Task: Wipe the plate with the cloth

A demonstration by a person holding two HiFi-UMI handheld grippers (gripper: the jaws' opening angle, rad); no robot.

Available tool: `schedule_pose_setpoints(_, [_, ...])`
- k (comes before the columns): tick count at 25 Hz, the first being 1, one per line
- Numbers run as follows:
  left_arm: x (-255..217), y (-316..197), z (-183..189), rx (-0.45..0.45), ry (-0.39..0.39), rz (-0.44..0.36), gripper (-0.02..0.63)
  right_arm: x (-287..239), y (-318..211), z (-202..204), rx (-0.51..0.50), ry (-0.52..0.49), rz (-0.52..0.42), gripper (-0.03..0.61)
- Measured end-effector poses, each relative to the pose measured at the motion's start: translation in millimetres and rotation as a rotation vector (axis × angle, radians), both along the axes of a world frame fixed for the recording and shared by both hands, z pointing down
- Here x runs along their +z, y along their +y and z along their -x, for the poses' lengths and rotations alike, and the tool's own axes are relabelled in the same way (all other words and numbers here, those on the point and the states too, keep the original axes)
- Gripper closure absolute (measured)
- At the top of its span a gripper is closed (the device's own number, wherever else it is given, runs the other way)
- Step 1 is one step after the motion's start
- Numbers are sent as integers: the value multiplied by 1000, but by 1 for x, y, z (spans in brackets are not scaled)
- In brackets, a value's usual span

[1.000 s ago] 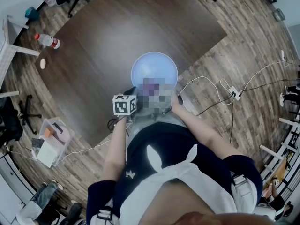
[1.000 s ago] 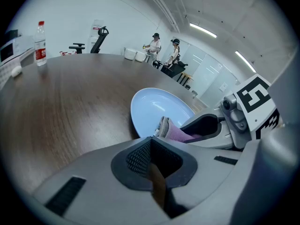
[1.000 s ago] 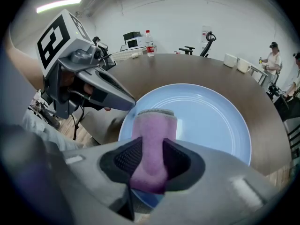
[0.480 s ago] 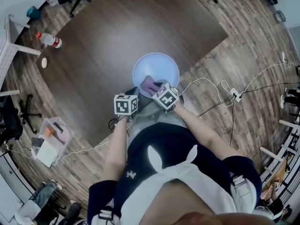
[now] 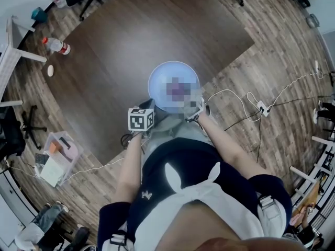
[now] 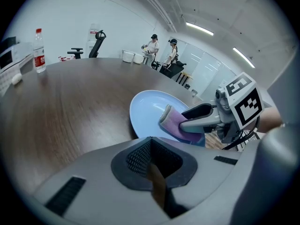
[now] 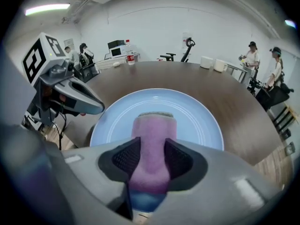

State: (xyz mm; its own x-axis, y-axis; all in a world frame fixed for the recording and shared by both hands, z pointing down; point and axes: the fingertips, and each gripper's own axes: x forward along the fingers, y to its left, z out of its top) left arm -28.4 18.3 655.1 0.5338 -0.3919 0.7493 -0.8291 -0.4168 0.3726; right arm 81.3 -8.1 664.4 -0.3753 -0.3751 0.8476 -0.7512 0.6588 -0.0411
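A light blue plate [image 5: 162, 76] [image 6: 147, 106] [image 7: 199, 116] lies on the dark wooden table [image 5: 115, 46], near the edge closest to me. A folded purple cloth [image 7: 152, 128] [image 6: 171, 121] rests on the plate's near half. My right gripper [image 7: 149, 156] [image 6: 186, 122] has the cloth between its pads, which press on its sides while the jaws are opening. In the head view a mosaic patch hides that spot. My left gripper [image 5: 149, 103] [image 6: 151, 162] [image 7: 97, 108] is shut with nothing in it. Its tip sits at the plate's near-left rim; whether it touches the rim I cannot tell.
A water bottle [image 5: 54, 46] [image 6: 39, 55] and a small pale object [image 5: 48, 70] stand at the table's far left. White cables and a power strip [image 5: 263, 106] lie on the floor to the right. A clear box [image 5: 58, 151] sits on the floor at left. People [image 6: 152, 43] stand far off.
My right gripper has moved the cloth from the plate's near rim towards its middle, and the hand has shifted right. The left gripper has stayed at the rim.
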Motion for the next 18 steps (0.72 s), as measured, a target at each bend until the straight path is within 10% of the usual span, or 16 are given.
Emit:
schedule_pose_setpoints(8, [-22,-8,-2,-22,15,-53,611,-42,-15,-15,121,-189,-57,391])
schedule_pose_setpoints(12, [-56,-11,-15,-24,74,-124,611,-90,-12,-13,128,-393,-129,576])
schedule_pose_setpoints(18, [-122,-16,-34,-4,172,-258,611,-156,-12,-4,200,-729,-89,578])
